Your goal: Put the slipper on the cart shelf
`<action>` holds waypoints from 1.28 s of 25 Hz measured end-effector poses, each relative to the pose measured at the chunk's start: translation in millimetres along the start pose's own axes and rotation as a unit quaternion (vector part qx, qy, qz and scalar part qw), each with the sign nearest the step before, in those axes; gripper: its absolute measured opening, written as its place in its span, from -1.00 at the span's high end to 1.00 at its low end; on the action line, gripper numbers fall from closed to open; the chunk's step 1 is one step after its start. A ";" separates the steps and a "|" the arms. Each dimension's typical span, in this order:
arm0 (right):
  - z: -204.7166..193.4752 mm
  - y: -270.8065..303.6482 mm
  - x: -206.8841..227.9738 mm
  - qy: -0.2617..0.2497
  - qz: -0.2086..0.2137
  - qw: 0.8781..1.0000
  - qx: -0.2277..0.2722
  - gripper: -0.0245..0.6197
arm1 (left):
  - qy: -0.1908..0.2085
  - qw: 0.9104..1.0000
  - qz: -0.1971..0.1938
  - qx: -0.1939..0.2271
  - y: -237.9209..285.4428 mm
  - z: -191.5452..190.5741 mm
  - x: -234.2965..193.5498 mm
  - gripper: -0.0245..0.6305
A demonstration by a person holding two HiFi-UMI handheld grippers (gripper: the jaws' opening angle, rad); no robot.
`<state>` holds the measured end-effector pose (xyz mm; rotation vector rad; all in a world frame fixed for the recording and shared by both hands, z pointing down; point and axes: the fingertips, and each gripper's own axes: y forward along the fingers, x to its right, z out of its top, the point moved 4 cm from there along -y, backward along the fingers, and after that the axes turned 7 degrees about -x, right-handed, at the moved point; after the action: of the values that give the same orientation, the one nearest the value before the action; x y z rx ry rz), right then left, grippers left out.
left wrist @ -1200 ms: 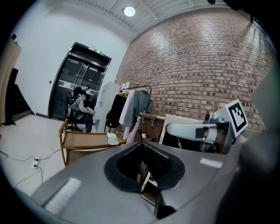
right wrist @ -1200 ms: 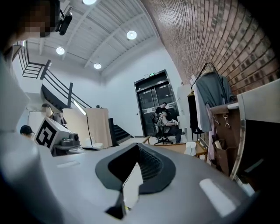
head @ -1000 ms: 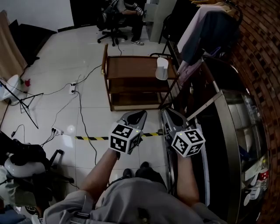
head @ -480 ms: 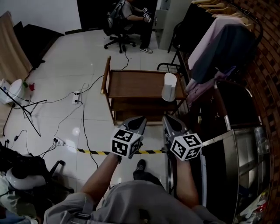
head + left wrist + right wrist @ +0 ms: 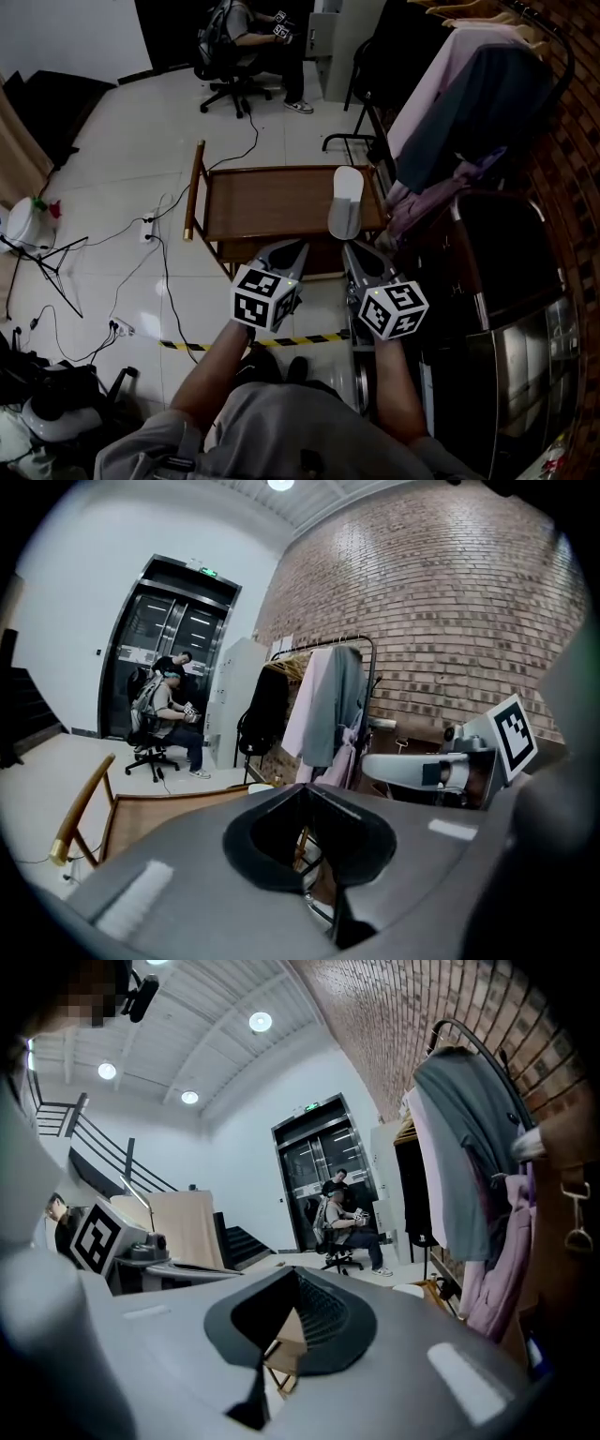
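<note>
Yellow-black floor tape (image 5: 309, 338) runs beneath my forearms. My left gripper (image 5: 296, 247) and right gripper (image 5: 356, 249) are held nearly level at the near edge of the wooden cart (image 5: 262, 202). Each pair of fingers is pressed together on nothing, probably kept shut for the approach. The white slipper (image 5: 345, 199) lies lengthwise at the right end of the cart's top shelf, just ahead of my right gripper, which looks best placed to take it. Hanging clothes (image 5: 469, 103) crowd the cart's right side and may hamper that reach; cables (image 5: 159, 253) trail across the floor to the left. Beyond, a seated person (image 5: 234, 28) occupies an office chair.
</note>
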<state>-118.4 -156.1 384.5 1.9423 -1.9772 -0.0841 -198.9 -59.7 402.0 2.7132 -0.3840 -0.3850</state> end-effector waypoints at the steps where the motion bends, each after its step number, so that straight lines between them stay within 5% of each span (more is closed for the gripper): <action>1: 0.9 6.7 9.0 -0.001 -0.009 1.000 -0.001 0.92 | 0.003 1.000 -0.005 -0.003 9.7 4.3 -4.1 0.90; 8: -19.3 58.7 80.3 0.022 -0.092 0.995 -0.025 0.92 | 0.027 0.997 -0.056 -0.038 98.8 16.0 -43.6 0.90; 16: -54.1 130.3 165.0 0.044 -0.192 0.976 -0.093 0.92 | 0.029 0.988 -0.124 -0.092 194.9 5.7 -91.6 0.90; 32: -146.7 255.4 281.7 0.128 -0.266 0.930 -0.218 0.50 | 0.050 0.968 -0.168 -0.181 298.9 -15.6 -149.2 0.90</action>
<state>-314.1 -387.5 657.1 1.9980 -1.1099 -0.3568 -395.4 -275.0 566.0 2.4180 0.1662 -0.3650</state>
